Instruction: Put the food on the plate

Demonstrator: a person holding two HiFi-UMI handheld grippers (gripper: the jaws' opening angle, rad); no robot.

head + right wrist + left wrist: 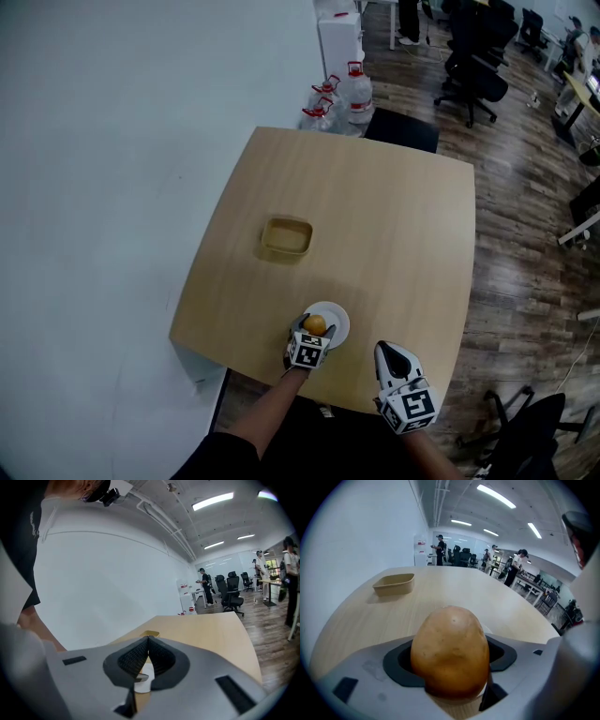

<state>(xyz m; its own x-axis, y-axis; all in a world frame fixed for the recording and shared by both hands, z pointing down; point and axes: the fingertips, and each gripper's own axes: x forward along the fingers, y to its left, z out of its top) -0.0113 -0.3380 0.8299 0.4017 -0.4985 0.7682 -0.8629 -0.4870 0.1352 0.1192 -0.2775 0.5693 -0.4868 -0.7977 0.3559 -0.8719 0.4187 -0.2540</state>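
1 side of the white plate is hidden behind the left gripper, whose jaws grasp a potato over it; the right gripper's jaws are pressed together, empty.

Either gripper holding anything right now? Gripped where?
The left gripper holds the potato, jaws clamped on its lower sides with the top poking up, at the white plate. The right gripper has its jaws together and holds nothing.

bright overhead ceiling strip lights, soft shadows, fisheye-warped dark edges, sharp focus
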